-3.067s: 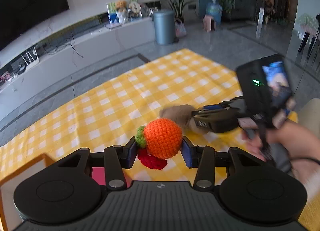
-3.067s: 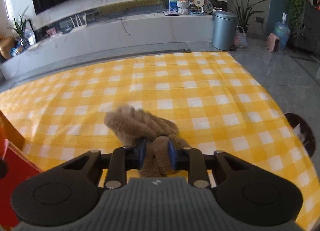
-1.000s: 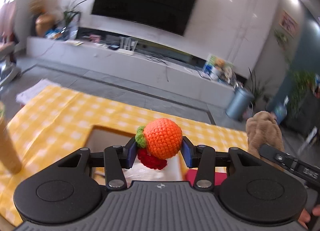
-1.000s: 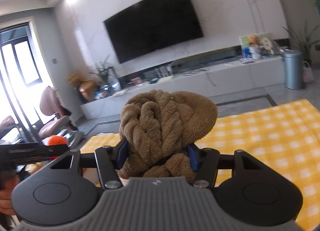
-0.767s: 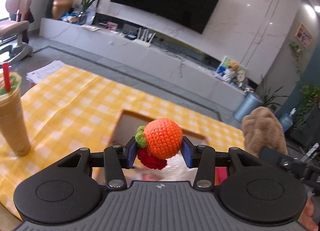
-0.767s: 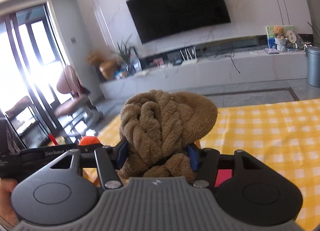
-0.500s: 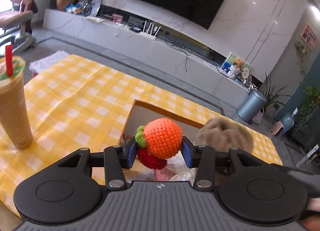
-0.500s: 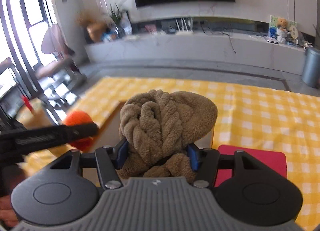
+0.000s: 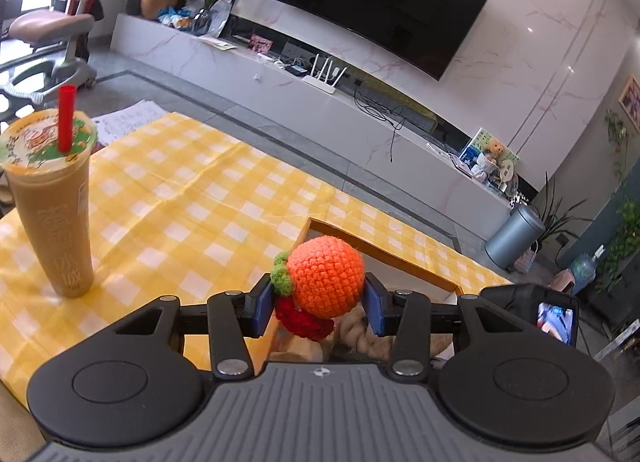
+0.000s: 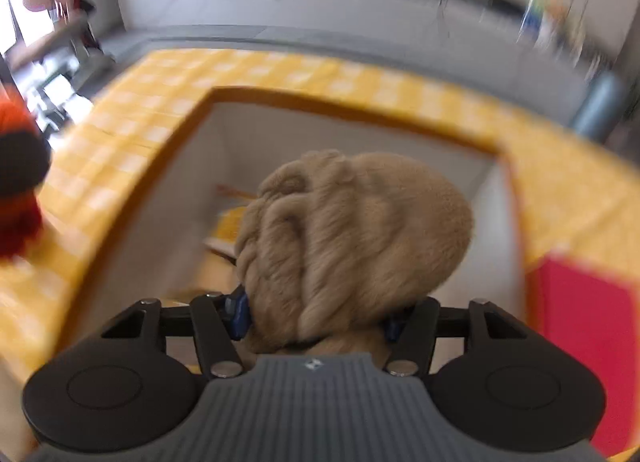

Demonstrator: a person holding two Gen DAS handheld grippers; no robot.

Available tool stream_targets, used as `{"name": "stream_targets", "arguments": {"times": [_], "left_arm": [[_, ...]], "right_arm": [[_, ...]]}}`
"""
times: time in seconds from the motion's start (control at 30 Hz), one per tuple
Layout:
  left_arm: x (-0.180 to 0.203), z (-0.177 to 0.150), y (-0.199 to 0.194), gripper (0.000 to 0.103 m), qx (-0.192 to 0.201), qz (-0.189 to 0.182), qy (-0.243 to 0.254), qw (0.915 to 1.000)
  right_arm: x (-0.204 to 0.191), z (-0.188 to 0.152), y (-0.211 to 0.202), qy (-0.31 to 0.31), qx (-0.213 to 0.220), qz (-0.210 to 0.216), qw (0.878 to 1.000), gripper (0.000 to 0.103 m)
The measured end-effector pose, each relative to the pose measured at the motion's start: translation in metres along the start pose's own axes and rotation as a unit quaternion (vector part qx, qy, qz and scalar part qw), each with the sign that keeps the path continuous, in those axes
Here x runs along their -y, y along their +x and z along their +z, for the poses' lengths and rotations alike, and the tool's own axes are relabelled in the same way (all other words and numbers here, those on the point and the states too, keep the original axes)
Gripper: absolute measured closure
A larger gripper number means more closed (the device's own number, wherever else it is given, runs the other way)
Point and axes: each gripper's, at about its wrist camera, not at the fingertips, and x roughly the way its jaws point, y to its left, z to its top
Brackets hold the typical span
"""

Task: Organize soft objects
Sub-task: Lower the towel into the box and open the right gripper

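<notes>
A yellow checked tablecloth (image 9: 192, 198) covers the surface before a wall-mounted television (image 9: 376, 2), where the left gripper (image 9: 318, 302) clamps a crocheted orange (image 9: 325, 276) above the box (image 10: 160, 166) rim, a drink cup (image 9: 50, 198) standing left of its jaws, while only the blurred right view shows the right gripper (image 10: 316, 312) clenching a brown plush toy (image 10: 352, 238) over the box's interior.

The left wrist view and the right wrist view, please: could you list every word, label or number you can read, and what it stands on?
Nothing reads clearly.
Drink cup: pale characters down its side and a printed lid, too faint to read.
Left gripper: small round emblem on the body, no letters.
Right gripper: the same emblem; this view is blurred.
</notes>
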Motion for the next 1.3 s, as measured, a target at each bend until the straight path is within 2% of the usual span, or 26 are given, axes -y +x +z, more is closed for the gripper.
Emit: {"name": "stream_targets", "arguments": {"times": [0.07,0.13,0.23,0.3,0.4,0.5,0.63,0.67,0.7,0.73,0.8,0.93,1.1,1.17,1.3], "left_arm": [[-0.001,0.001,-0.002,0.051,0.004,0.004,0.0,1.0],[-0.001,0.001,-0.003,0.051,0.007,0.006,-0.001,1.0],[0.0,0.001,-0.004,0.051,0.006,0.001,-0.003,1.0],[0.002,0.0,-0.004,0.051,0.003,-0.002,0.0,1.0],[0.005,-0.002,-0.001,0.051,0.0,0.001,0.01,0.9999],[0.009,-0.005,0.003,0.051,-0.008,0.0,0.026,0.9996],[0.012,-0.009,0.011,0.051,-0.026,-0.002,0.028,0.9993],[0.013,-0.01,0.012,0.051,-0.029,-0.004,0.031,0.9991],[0.014,-0.011,0.012,0.051,-0.031,-0.004,0.034,0.9989],[0.015,-0.011,0.011,0.051,-0.031,-0.004,0.036,0.9989],[0.015,-0.013,0.008,0.051,-0.027,-0.003,0.031,0.9992],[0.017,-0.017,0.008,0.051,-0.035,-0.012,0.029,0.9989],[0.028,-0.025,0.002,0.051,-0.044,-0.014,0.064,0.9969],[0.029,-0.028,-0.003,0.051,-0.046,-0.021,0.061,0.9969],[0.023,-0.038,-0.008,0.051,-0.07,-0.062,0.046,0.9946]], "right_arm": [[0.007,0.003,0.0,0.04,0.001,0.011,0.999,0.045],[0.028,0.005,-0.005,0.097,0.004,0.061,0.993,0.047],[0.062,0.004,-0.009,0.173,-0.009,0.167,0.971,0.047],[0.076,0.0,-0.006,0.203,-0.017,0.188,0.961,0.048],[0.079,-0.003,-0.013,0.177,0.003,0.145,0.973,0.048],[0.074,-0.004,-0.023,0.114,0.026,0.088,0.989,0.048],[0.066,-0.005,-0.028,0.055,0.039,0.079,0.995,0.039],[0.063,-0.008,-0.028,0.037,0.053,0.076,0.995,0.029],[0.062,-0.014,-0.032,0.018,0.074,0.066,0.995,0.009],[0.061,-0.017,-0.036,0.001,0.1,0.049,0.994,0.003],[0.06,-0.026,-0.044,-0.034,0.143,0.017,0.989,0.003],[0.079,-0.034,-0.062,-0.053,0.184,0.029,0.981,0.003],[0.122,-0.053,-0.099,0.017,0.237,0.056,0.97,0.003],[0.133,-0.059,-0.112,0.041,0.257,0.066,0.963,0.003],[0.163,-0.087,-0.142,0.057,0.302,0.069,0.949,0.003]]}}
